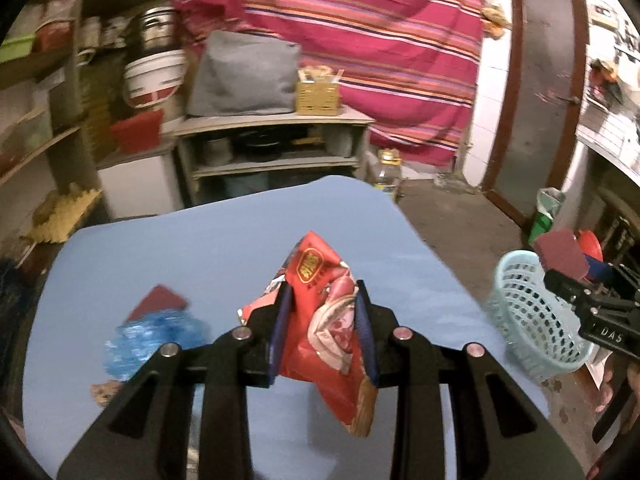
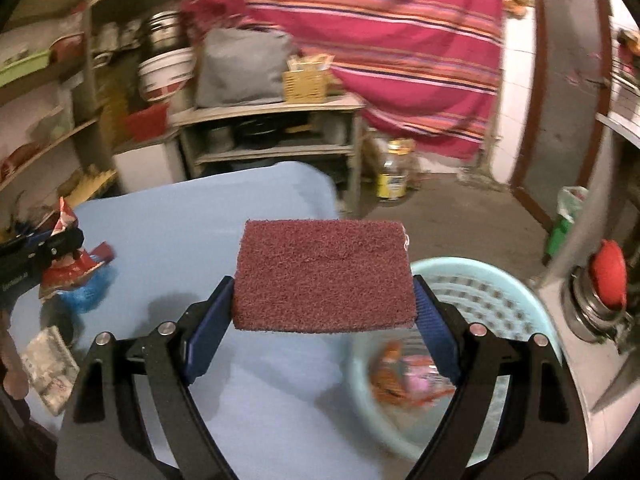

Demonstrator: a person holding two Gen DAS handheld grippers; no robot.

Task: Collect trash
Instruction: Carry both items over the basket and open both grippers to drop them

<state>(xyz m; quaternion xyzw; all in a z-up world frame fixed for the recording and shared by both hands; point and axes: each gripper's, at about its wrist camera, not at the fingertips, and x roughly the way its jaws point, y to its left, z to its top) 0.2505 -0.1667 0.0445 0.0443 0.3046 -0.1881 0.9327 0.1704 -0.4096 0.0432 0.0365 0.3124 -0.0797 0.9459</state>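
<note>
Between my left gripper's (image 1: 322, 322) blue pads sits a crumpled red snack wrapper (image 1: 328, 316), pinched at a narrow setting and lifted clear of the blue table (image 1: 224, 232). My right gripper (image 2: 324, 300) is spread wide, its pads pressed on both short ends of a maroon scouring pad (image 2: 322, 274), which is held flat and level.

Landmark: pale blue mesh basket (image 2: 480, 292), standing off the table's right edge.
- Scouring pad: raised, just left of the basket's rim, partly overlapping it in the right wrist view.
- Inside the basket: orange and pink wrappers (image 2: 408, 376), blurred.
- Red wrapper: well left of the basket, over the table's middle.
- Crumpled blue plastic (image 1: 156, 338): on the table, further left of the basket than the red wrapper; a second maroon pad (image 1: 160, 300) touches its far side.
- Small printed packet (image 2: 50, 368): at the table's near left corner, farthest from the basket.

Both views motion-blurred in the background; shelves and a striped cloth (image 1: 360, 40) behind the table.
</note>
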